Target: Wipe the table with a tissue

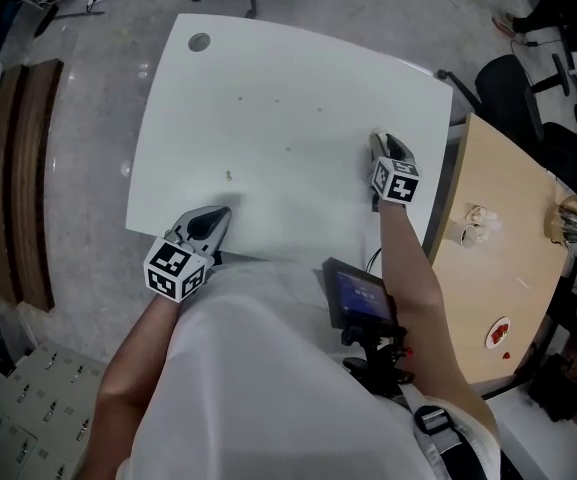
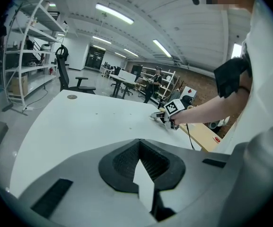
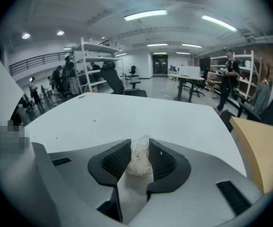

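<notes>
A crumpled white tissue [image 3: 138, 162] sits squeezed between the black pads of my right gripper [image 3: 139, 148], which is shut on it. That gripper [image 1: 380, 140] rests low over the white table [image 1: 298, 78] near its right edge, and it also shows across the table in the left gripper view [image 2: 161, 117]. A few small specks [image 1: 228, 176] dot the tabletop between the grippers. My left gripper [image 1: 218, 216] hangs over the table's near edge, its pads [image 2: 127, 162] together with nothing between them.
A wooden side table [image 1: 513, 268] adjoins the right edge, carrying a crumpled paper wad [image 1: 473, 225], a metal object [image 1: 568, 218] and a red-marked item [image 1: 499, 333]. A round grommet [image 1: 199, 41] marks the far left corner. Office chairs [image 1: 508, 88] stand around.
</notes>
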